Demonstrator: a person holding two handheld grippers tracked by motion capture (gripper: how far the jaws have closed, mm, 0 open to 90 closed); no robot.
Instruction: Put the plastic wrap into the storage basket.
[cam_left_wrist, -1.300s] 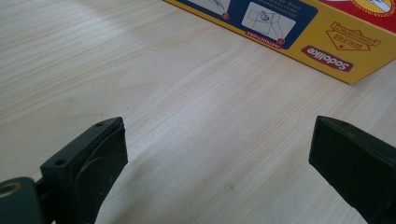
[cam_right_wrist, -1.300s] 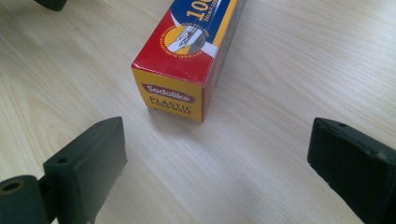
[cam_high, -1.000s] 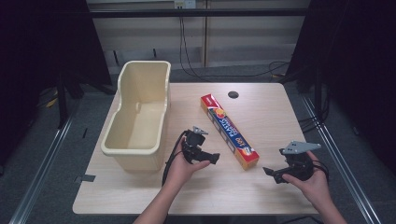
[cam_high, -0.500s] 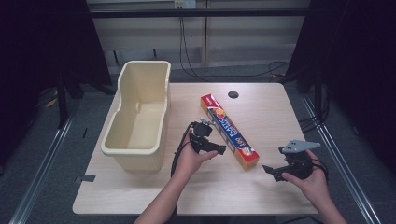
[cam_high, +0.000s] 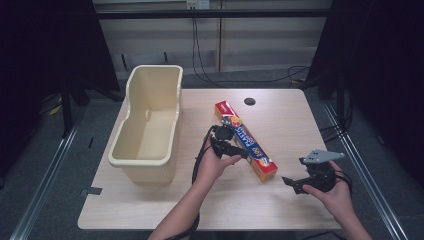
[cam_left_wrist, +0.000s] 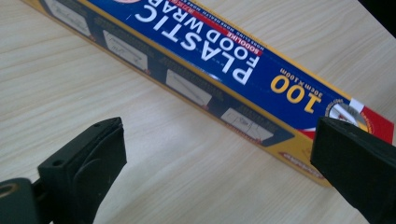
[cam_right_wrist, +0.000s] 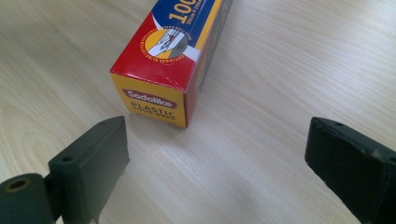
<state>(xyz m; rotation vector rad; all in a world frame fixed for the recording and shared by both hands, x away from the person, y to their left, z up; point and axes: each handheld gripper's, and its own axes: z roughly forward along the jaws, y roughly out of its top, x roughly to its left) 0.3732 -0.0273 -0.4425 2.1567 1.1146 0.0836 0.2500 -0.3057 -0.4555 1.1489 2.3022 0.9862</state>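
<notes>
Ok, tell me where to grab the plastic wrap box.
Grip the plastic wrap box across its narrow width near mid-length, coming from above. It lies flat and long on the table, and the left gripper, fingers open, is probably best placed beside it.

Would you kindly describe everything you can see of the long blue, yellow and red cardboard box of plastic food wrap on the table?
The long blue, yellow and red cardboard box of plastic food wrap is a slim carton lying flat and slantwise on the pale wooden table, right of the cream plastic tub. Its blue top reads "PLASTIC FOOD WRAP" and "100"; its sides are yellow, its corners red, and the near end says "Sodolike". It looks closed and undented. The left gripper, jaws open, hovers at its near long side; whether it touches cannot be told.
</notes>
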